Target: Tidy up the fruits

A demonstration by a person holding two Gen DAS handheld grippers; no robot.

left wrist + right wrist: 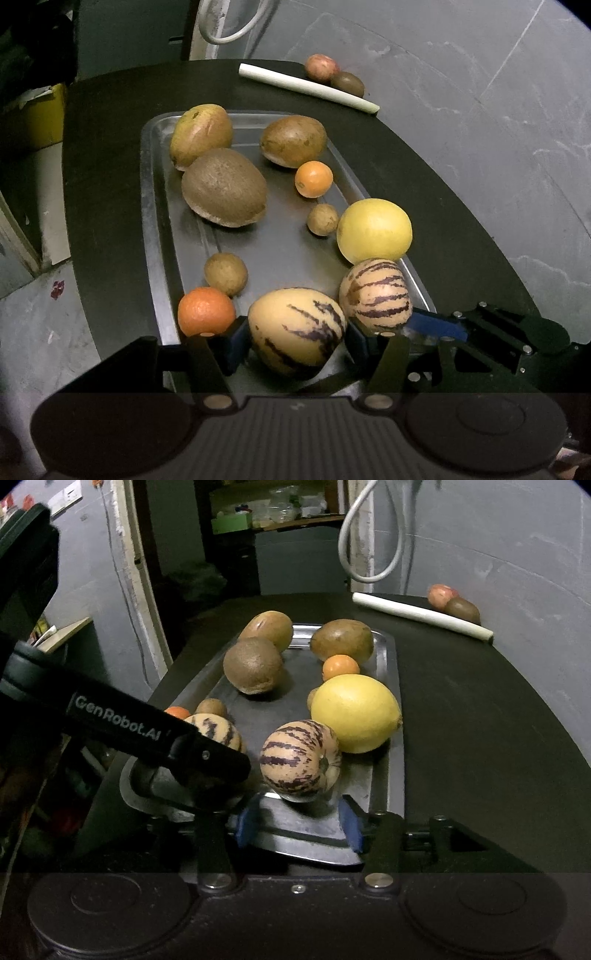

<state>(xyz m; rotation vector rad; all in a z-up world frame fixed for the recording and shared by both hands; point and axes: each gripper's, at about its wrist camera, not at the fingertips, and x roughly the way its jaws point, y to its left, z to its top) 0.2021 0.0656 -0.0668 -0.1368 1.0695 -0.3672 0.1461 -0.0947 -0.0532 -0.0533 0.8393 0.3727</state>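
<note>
A steel tray point(155, 221) on a dark table holds several fruits. My left gripper point(295, 339) is shut on a striped pepino melon point(295, 328) at the tray's near end. A second striped pepino melon point(375, 293) point(299, 757) lies just right of it. My right gripper point(297, 825) is open just in front of that second melon, not touching it. A yellow lemon point(373, 230) point(354, 712), a fuzzy kiwi point(223, 186) point(253, 664), two oranges point(205, 310) point(313, 178) and brown fruits point(293, 140) also lie in the tray.
A white leek stalk point(306, 86) point(421, 614), a reddish fruit point(321, 67) and a small kiwi point(347, 83) lie on the table's far right, outside the tray. Grey walls stand behind and to the right. The left gripper's body point(129, 727) crosses the right wrist view.
</note>
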